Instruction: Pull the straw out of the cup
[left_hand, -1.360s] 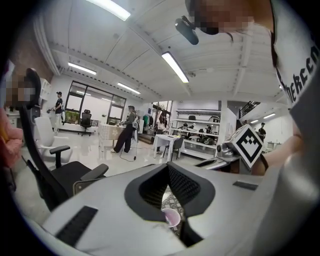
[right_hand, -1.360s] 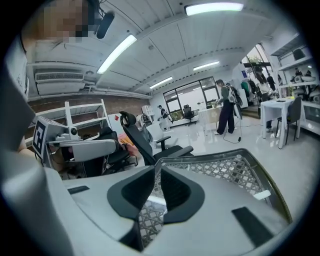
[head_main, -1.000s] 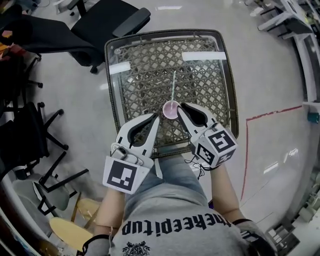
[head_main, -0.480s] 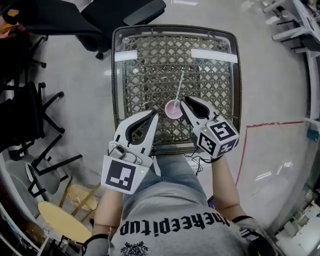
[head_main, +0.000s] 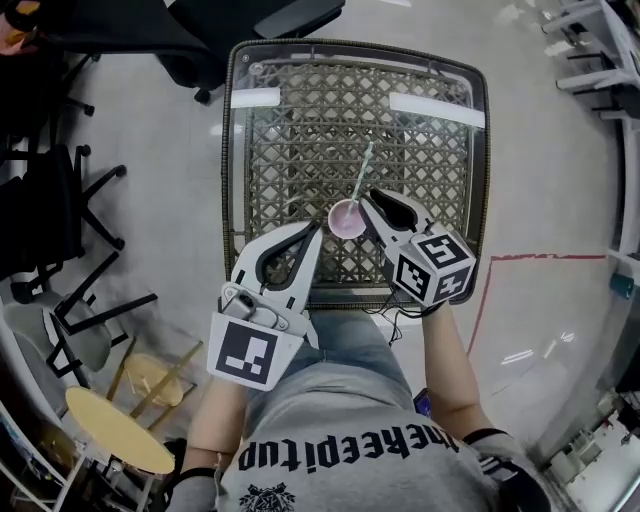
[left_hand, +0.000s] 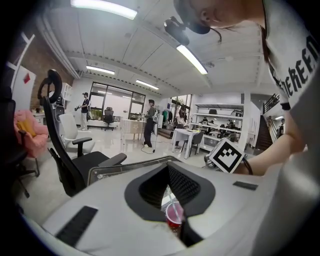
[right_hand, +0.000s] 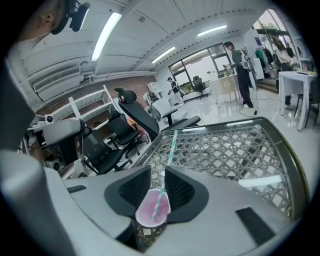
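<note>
A pink cup stands on the glass-topped wicker table, and a pale striped straw leans out of it toward the far side. My right gripper hangs just right of and over the cup. In the right gripper view its jaws have just been opening and stand apart. The straw rises through the gap, touching neither pad, with the cup below. My left gripper is left of the cup, tips together, holding nothing. The cup shows through its hollow.
Black office chairs stand behind and left of the table. A yellow round stool is at the lower left. A red tape line runs across the floor on the right. The table's near edge is at the person's lap.
My right gripper has sunk closer over the cup and its jaws have spread. The left gripper has dropped slightly. The cup stays in place on the table.
</note>
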